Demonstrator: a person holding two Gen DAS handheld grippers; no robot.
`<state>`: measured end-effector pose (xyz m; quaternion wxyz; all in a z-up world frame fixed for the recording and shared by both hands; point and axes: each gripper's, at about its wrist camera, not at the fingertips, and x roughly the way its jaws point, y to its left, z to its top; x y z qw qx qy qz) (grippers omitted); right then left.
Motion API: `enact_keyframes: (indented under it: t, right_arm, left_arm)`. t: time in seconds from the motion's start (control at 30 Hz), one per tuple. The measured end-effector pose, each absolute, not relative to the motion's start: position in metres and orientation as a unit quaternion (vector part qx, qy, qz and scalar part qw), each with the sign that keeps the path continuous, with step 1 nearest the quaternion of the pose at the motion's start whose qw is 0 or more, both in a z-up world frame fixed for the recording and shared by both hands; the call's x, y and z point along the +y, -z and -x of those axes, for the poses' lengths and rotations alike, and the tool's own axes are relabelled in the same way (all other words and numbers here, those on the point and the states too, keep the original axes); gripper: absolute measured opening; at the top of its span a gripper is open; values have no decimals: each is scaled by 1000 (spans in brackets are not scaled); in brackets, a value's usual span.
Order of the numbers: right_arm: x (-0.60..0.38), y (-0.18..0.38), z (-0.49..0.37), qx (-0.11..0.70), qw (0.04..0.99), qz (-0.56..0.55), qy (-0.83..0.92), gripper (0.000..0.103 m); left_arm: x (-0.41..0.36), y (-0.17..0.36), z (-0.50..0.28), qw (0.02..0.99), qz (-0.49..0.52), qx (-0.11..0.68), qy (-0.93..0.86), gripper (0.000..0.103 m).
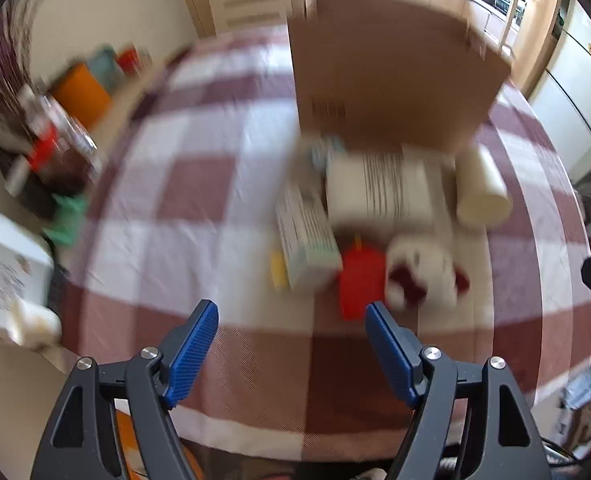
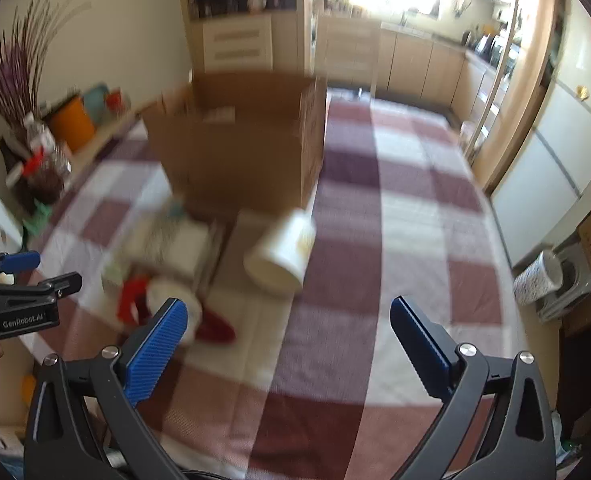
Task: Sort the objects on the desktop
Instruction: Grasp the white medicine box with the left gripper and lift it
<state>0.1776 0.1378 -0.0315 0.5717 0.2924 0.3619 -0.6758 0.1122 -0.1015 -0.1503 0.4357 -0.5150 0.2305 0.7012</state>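
- My left claw [image 1: 291, 320] has its blue ribbed pads spread apart with nothing between them, hanging above the near edge of the desk [image 1: 199, 184] with its maroon-and-white checked cloth.
- My right claw [image 2: 287, 320] is likewise spread wide and empty, over the near middle of the cloth.
- Just beyond the left claw lies the clutter: a flat red plastic piece [image 1: 361, 280], a white-and-maroon soft thing [image 1: 421, 274] to its right, a pale rectangular carton [image 1: 307, 240] to its left, and a white printed box [image 1: 379, 188] behind.
- A cream cylindrical cup [image 2: 281, 250] lies on its side ahead of the right claw, mouth towards me, slightly left of centre.
- The open brown cardboard box [image 2: 235, 148] stands at the far side, touching or nearly touching the pile.
- I judge the best start is the cup: square up, straddle its wall, close gently; the pictures are blurred, so I would steady first.
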Motion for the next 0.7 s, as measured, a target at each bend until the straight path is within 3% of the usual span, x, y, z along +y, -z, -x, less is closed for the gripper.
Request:
enact_keyframes:
  t: [0.3, 0.7]
  right_arm:
    - [148, 96, -197, 418, 612, -290, 605, 103]
    - [137, 108, -219, 444, 636, -256, 576, 103]
  left_arm:
    - [-93, 194, -121, 467, 524, 198, -684, 78]
    - [-86, 197, -102, 476, 521, 197, -681, 78]
